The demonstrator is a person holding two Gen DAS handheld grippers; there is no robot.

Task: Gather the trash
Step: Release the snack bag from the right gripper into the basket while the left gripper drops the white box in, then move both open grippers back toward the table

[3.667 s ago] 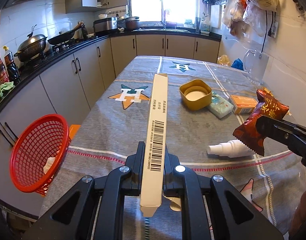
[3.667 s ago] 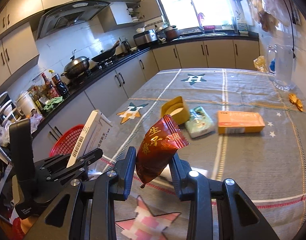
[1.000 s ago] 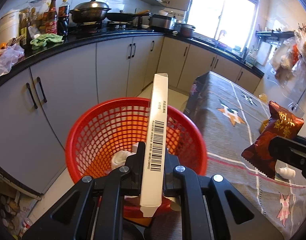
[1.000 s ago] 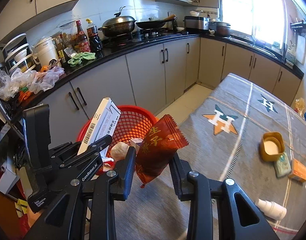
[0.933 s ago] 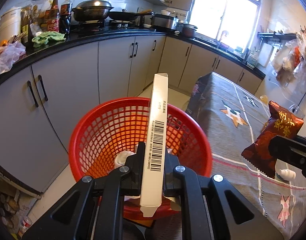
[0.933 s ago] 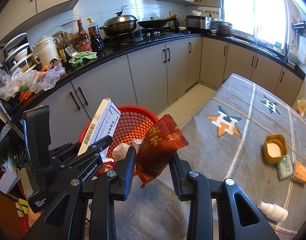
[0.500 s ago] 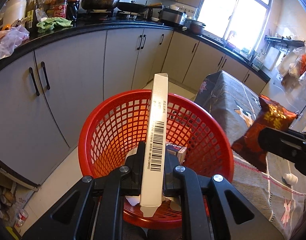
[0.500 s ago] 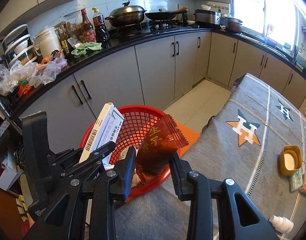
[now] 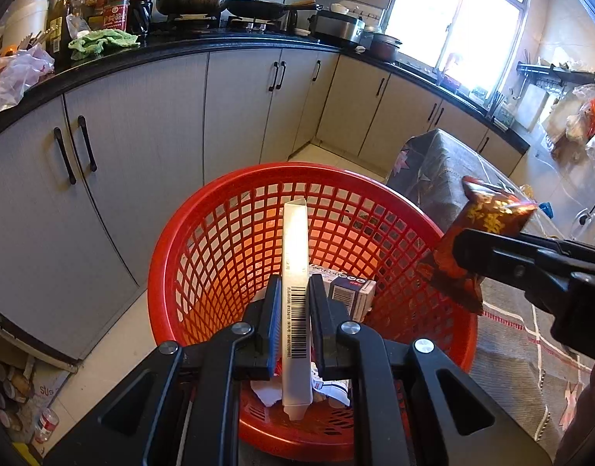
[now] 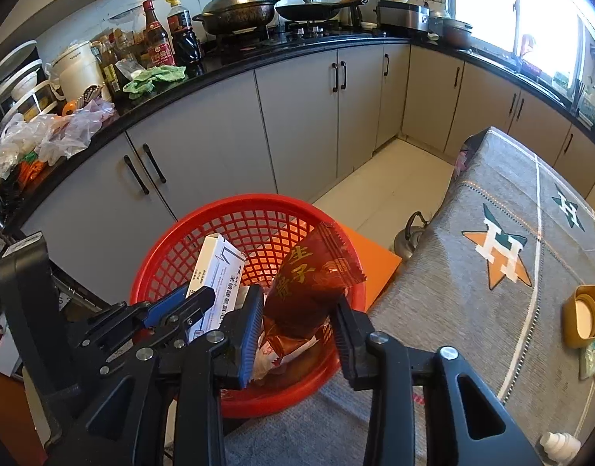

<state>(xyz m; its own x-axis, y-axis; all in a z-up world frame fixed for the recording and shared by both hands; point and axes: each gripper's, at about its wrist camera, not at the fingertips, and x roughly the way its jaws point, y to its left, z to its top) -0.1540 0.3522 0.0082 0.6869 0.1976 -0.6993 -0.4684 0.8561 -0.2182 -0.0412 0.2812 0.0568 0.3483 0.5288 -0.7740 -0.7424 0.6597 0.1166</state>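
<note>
Over the red mesh basket (image 9: 220,256), left gripper (image 9: 295,310) pinching a long white carton (image 9: 295,256); could tip past the rim once freed.

Beside it, right gripper (image 10: 297,330) just loosening, red snack packet (image 10: 313,287) between barely touching jaws; might drift onto the tablecloth (image 10: 491,310).

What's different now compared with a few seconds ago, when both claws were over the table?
Both claws swung from the table to above the red basket. The right claw has just been opening, and the red snack bag is now loose between its jaws. The left claw still grips the long white box.
</note>
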